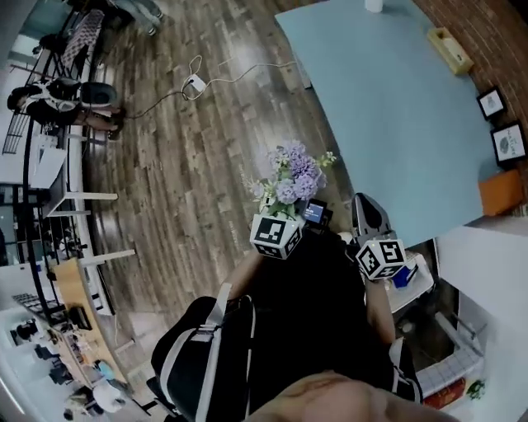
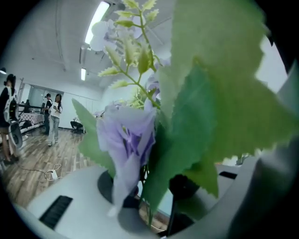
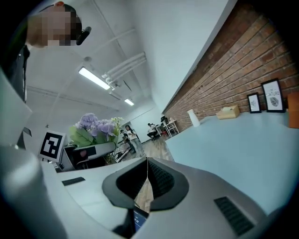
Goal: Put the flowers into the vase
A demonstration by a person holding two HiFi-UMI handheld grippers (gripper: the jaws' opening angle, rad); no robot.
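In the head view the left gripper (image 1: 290, 213) is carried at chest height. A bunch of purple flowers (image 1: 293, 177) stands up and forward from its jaws, blooms uppermost. I judge that it is held this way so that the stems can go down into a vase first. The right gripper (image 1: 363, 206) hangs just beside it, over the near edge of the light blue surface (image 1: 396, 107). Both grippers are well short of the far end, where a white cylinder (image 1: 373, 4) stands. That may be the vase, but I cannot tell.

In the left gripper view the jaws are drawn in narrow on the thin stems (image 2: 147, 205), which rise straight up between them. The mauve blooms and broad green leaves (image 2: 210, 116) fill the frame just ahead of the jaws. The grip low on the stems seems meant to keep the blooms uncrushed.

In the right gripper view the jaws are pressed together with nothing between them. This gripper looks to be kept free to steady the vase. The bunch shows well off to the jaws' left, in the other gripper. Beyond the jaws the blue surface runs along a brick wall (image 3: 224, 70) to the white cylinder, a tissue box (image 3: 227, 112) and two framed pictures (image 3: 266, 95).
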